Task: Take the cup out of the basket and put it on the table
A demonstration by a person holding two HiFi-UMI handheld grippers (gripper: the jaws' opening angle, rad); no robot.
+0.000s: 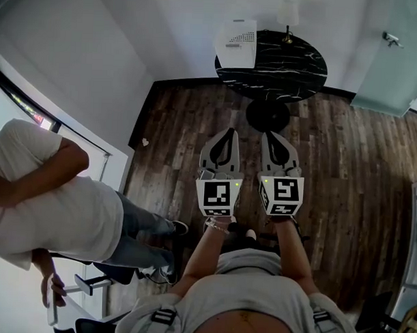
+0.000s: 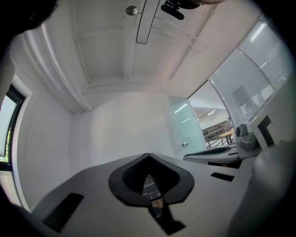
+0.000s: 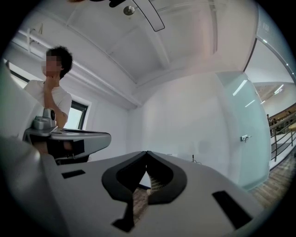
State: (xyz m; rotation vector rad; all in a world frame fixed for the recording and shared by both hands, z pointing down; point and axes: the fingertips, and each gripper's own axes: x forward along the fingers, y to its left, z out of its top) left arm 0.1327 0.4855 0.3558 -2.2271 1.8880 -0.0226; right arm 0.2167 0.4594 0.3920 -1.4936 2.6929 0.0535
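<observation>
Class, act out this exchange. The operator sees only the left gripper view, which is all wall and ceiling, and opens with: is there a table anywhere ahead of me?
Observer: Yes. The head view shows a round black table ahead, across a wooden floor.
Operator: What is on it?
Observer: A white box sits at its left edge. No cup or basket shows in any view.
Operator: Is the right tool carrying anything?
Observer: No. In the right gripper view, the right tool has its jaws together with nothing between them.
</observation>
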